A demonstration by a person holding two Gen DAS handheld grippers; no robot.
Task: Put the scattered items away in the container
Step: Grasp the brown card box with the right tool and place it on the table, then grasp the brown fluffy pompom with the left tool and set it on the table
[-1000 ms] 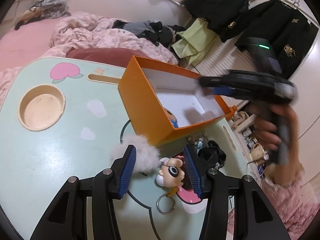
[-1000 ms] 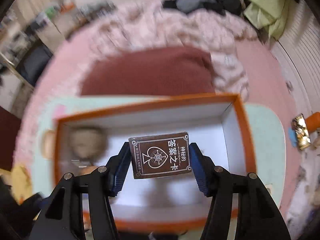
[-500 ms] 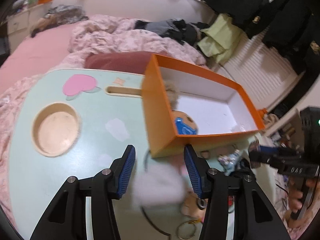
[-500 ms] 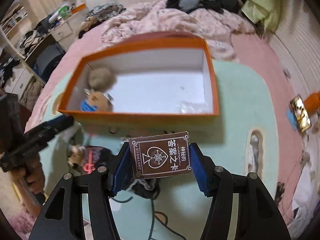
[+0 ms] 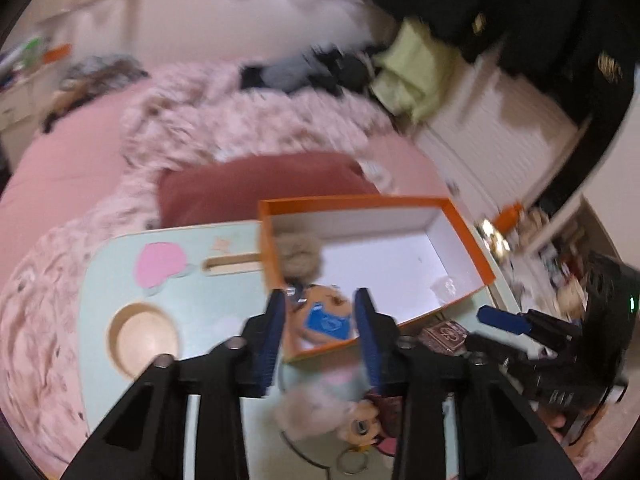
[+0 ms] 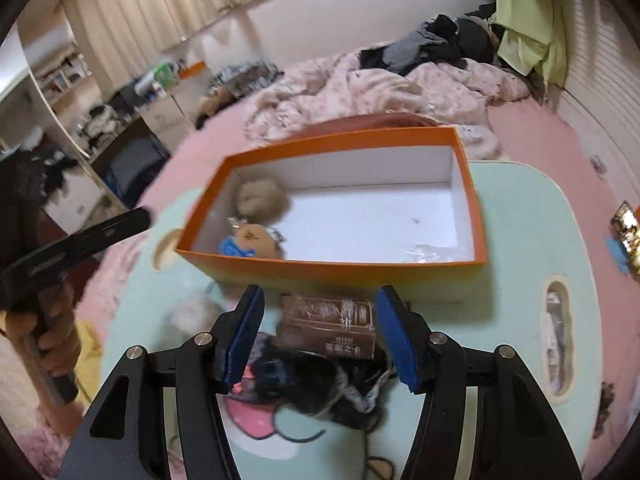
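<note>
Right at the near edge, the right claw [image 6: 320, 332] hangs over the mint-green counter [image 6: 516, 240] with its blue pads spread and nothing pinched; the brown card box [image 6: 329, 326] lies flat on the counter between them, apart from both pads, resting against a dark tangled bundle [image 6: 320, 388] just nearer. A white fluffy pom-pom [image 6: 192, 312] sits to the left of that claw, blurred. Over in the left wrist view, the left claw [image 5: 320, 320] is closing on empty air, and below it a big-eyed keychain doll [image 5: 360, 424] and its metal ring [image 5: 352, 466] lie on the counter beside more pale fluff. Just beyond both claws stands the orange box [image 6: 332, 266], open-topped with a white floor; in its left end lie a tan pom-pom [image 6: 260, 198] and a small brown figure with a blue patch [image 6: 248, 240], and the rest of the floor is bare but for a bit of clear wrap [image 6: 428, 254] in the near right corner. The counter has a round cup recess [image 5: 140, 334] and a slot [image 5: 230, 264] to the left of the box, open surface to its right up to the rounded edge. A hand [image 6: 52, 332] grips the left tool's handle at far left. Beyond the counter spreads a pink bed [image 6: 360, 88] with a rumpled quilt, then dark clothes, curtains and shelves.
</note>
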